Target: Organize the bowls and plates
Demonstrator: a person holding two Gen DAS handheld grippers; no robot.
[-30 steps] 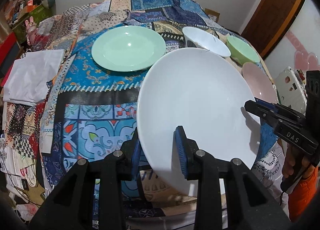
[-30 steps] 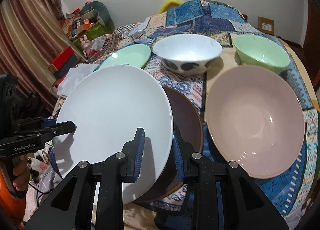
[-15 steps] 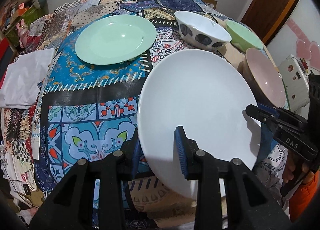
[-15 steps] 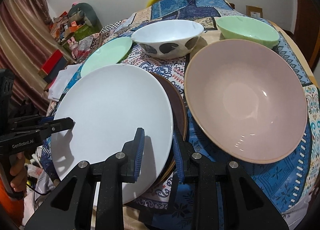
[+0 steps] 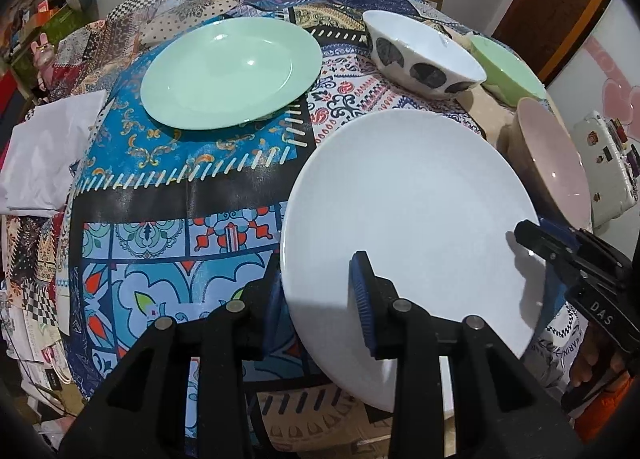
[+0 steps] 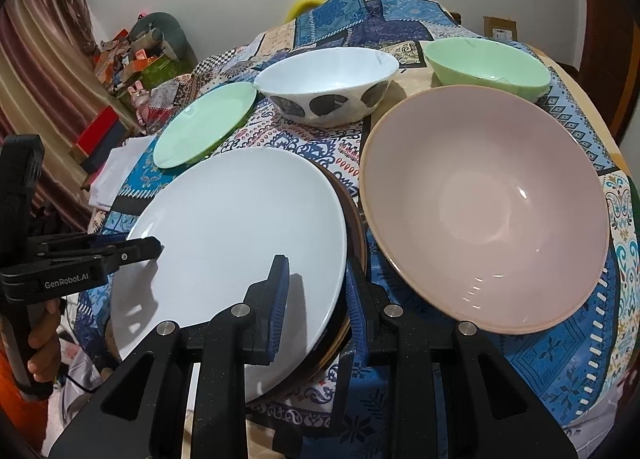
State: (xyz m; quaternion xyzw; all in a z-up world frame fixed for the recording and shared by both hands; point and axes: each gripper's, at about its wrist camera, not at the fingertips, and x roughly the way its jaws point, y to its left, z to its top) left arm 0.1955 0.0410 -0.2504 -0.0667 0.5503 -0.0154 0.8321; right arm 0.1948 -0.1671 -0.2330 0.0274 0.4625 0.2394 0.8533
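A large white plate (image 5: 412,195) (image 6: 240,219) hangs tilted low over the table, held from both sides. My left gripper (image 5: 318,271) is shut on its near rim, one finger under it and one on top. At the opposite rim my right gripper (image 6: 316,271) is shut on it too. Each gripper shows in the other's view: the right gripper (image 5: 536,235) and the left gripper (image 6: 152,247). A brown plate (image 6: 354,219) lies just under the white one, mostly covered. A mint green plate (image 5: 228,71) (image 6: 204,127) lies flat further back.
A big pink bowl (image 6: 488,199) stands right beside the brown plate. Behind it are a white bowl with dark spots (image 6: 328,75) and a green bowl (image 6: 488,59). A patchwork cloth (image 5: 180,179) covers the table. White folded fabric (image 5: 48,151) lies off its left edge.
The white plate has sunk toward the table with both grippers on it and now covers more of the brown plate. The bowls loom larger in the right wrist view.
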